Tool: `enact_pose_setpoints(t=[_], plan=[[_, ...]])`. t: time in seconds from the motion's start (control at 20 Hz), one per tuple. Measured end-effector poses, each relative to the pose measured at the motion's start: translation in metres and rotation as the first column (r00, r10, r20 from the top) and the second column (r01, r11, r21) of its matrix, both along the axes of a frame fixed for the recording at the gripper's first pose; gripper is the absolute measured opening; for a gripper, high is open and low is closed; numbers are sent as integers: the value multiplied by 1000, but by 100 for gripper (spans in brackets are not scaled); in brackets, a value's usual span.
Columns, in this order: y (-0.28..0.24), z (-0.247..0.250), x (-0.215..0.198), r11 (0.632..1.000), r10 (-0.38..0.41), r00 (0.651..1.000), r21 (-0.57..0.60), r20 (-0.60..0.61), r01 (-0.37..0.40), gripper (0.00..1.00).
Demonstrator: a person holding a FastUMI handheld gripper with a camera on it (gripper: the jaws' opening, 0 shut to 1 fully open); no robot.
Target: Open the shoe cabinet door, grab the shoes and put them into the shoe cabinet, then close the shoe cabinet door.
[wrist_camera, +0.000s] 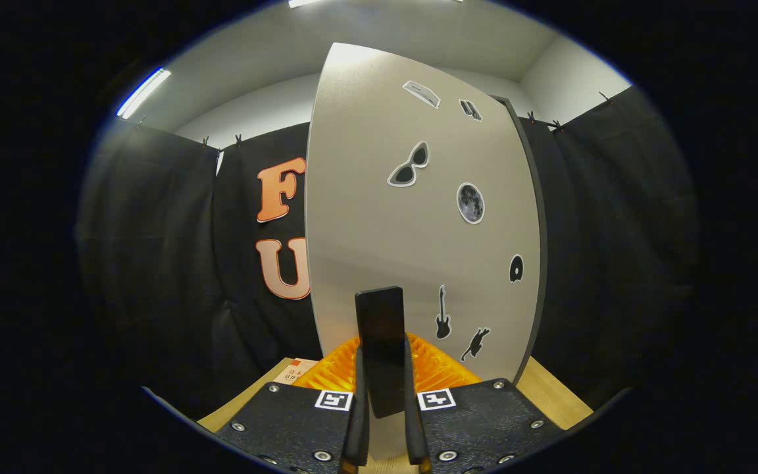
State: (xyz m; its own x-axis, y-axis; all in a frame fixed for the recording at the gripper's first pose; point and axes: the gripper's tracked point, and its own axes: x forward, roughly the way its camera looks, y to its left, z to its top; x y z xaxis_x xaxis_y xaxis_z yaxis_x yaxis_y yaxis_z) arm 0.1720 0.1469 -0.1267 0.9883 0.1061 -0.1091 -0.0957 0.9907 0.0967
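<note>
The shoe cabinet door (418, 237) is a tall pale grey panel with several small stickers, standing right in front of me. A flat black handle (379, 322) sticks out from its lower part. My gripper (382, 359) is shut on that handle, one finger pressing each side of it. The door's dark side edge (537, 263) shows on the right, with only the booth's black cloth beyond it. The cabinet's inside is hidden behind the door.
A light wooden surface (550, 395) runs under the door and out to both sides of my fingers. A small printed card (297, 373) lies on it to the left of the fingers. Black cloth walls close the booth left and right.
</note>
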Motion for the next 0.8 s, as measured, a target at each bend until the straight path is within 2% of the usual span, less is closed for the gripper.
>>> enact_pose_setpoints(t=[0.4,0.8], plan=[[-47,-1,-37,999,41,999,21,12,-41,21],[-124,0,-69,999,23,999,42,36,-24,21]])
